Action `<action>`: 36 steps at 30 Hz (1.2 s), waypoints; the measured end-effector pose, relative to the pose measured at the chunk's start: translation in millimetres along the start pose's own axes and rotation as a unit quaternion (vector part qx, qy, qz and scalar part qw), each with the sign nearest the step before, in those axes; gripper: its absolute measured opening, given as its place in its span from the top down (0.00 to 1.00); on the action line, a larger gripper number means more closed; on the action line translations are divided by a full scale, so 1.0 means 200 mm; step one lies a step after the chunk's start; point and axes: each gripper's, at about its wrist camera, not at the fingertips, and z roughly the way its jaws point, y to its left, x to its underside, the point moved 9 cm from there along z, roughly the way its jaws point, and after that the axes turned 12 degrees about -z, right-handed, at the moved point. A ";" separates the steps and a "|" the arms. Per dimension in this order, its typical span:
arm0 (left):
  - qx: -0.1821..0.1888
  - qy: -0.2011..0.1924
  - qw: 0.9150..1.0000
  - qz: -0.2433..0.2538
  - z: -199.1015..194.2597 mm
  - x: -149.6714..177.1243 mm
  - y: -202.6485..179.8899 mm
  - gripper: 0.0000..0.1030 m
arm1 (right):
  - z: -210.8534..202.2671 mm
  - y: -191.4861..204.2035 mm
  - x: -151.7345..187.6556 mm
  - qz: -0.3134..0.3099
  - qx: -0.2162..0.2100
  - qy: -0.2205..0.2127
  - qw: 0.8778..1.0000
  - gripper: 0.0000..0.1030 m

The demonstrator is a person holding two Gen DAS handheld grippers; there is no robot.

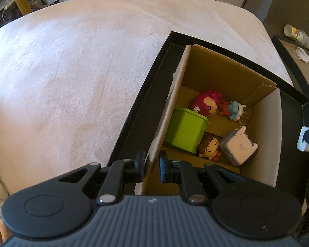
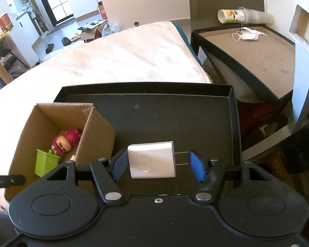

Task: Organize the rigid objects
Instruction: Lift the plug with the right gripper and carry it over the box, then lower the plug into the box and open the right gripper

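A: Where is the white plug adapter?

B: Between the right gripper pads, prongs toward the right pad; the jaws look closed on it end to end, over the black tray.

A: And the left gripper?

B: Its fingers straddle the cardboard box wall, probably steadying it, though one pad shows a gap; the box already holds the green bin and figurines.

A: Room?

B: Open box floor near the far wall; the wall edge must be cleared first.
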 end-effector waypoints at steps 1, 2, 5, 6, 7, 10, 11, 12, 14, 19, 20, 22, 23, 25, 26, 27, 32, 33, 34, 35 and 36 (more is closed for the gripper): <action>0.003 0.000 1.000 -0.001 0.00 0.00 0.00 0.87 | -0.01 0.00 -0.01 0.004 -0.001 -0.001 1.000 0.39; 0.007 0.001 1.000 -0.002 0.00 0.00 0.00 0.87 | -0.03 0.00 -0.02 0.009 -0.003 -0.003 1.000 0.39; 0.023 0.005 1.000 -0.008 0.01 -0.01 0.01 0.87 | -0.07 0.03 -0.07 0.018 -0.008 -0.008 1.000 0.39; 0.028 0.007 1.000 -0.010 0.01 -0.02 0.02 0.87 | -0.08 0.04 -0.09 0.019 -0.009 -0.010 1.000 0.39; 0.031 0.008 0.999 -0.011 0.01 -0.02 0.02 0.87 | -0.09 0.06 -0.10 0.018 -0.009 -0.013 1.000 0.39; 0.042 0.007 0.999 -0.007 0.01 -0.01 0.03 0.87 | -0.13 0.13 -0.16 0.007 -0.008 -0.021 1.000 0.39; 0.045 0.006 0.999 -0.003 0.02 -0.01 0.03 0.87 | -0.13 0.16 -0.17 0.003 -0.008 -0.024 1.000 0.39; 0.047 0.006 0.999 -0.002 0.02 -0.01 0.03 0.87 | -0.14 0.18 -0.19 0.001 -0.010 -0.025 1.000 0.39; 0.054 0.008 0.999 -0.003 0.02 -0.01 0.04 0.87 | -0.14 0.23 -0.21 -0.005 -0.010 -0.026 1.000 0.39; 0.069 0.016 0.997 -0.004 0.03 -0.02 0.06 0.87 | -0.13 0.35 -0.25 -0.014 -0.015 -0.027 0.999 0.39; 0.072 0.016 0.997 -0.003 0.03 -0.02 0.07 0.87 | -0.13 0.38 -0.26 -0.017 -0.016 -0.027 0.999 0.39; 0.077 0.018 0.997 -0.003 0.03 -0.02 0.07 0.87 | -0.12 0.42 -0.27 -0.020 -0.017 -0.025 0.999 0.39; 0.080 0.018 0.997 -0.003 0.03 -0.02 0.07 0.87 | -0.11 0.44 -0.27 -0.022 -0.017 -0.024 0.999 0.39; 0.086 0.019 0.996 -0.004 0.03 -0.03 0.07 0.87 | -0.09 0.46 -0.27 -0.026 -0.014 -0.020 0.999 0.39; 0.089 0.019 0.996 -0.005 0.03 -0.03 0.08 0.87 | -0.08 0.48 -0.26 -0.028 -0.012 -0.017 0.999 0.39; 0.092 0.020 0.996 -0.005 0.03 -0.03 0.08 0.86 | -0.07 0.49 -0.26 -0.030 -0.011 -0.014 0.999 0.39; 0.101 0.023 0.995 -0.004 0.03 -0.04 0.09 0.86 | -0.05 0.56 -0.24 -0.040 -0.003 -0.004 0.999 0.39; 0.103 0.024 0.994 -0.002 0.03 -0.04 0.09 0.86 | -0.04 0.58 -0.24 -0.042 -0.002 -0.003 0.999 0.39; 0.104 0.024 0.994 -0.001 0.03 -0.04 0.09 0.86 | -0.04 0.59 -0.24 -0.043 -0.002 -0.001 0.999 0.39; 0.104 0.025 0.994 0.000 0.03 -0.04 0.09 0.86 | -0.03 0.60 -0.24 -0.044 -0.001 0.000 0.999 0.39; 0.103 0.026 0.994 0.001 0.03 -0.04 0.09 0.86 | -0.03 0.61 -0.24 -0.045 -0.001 0.000 0.999 0.39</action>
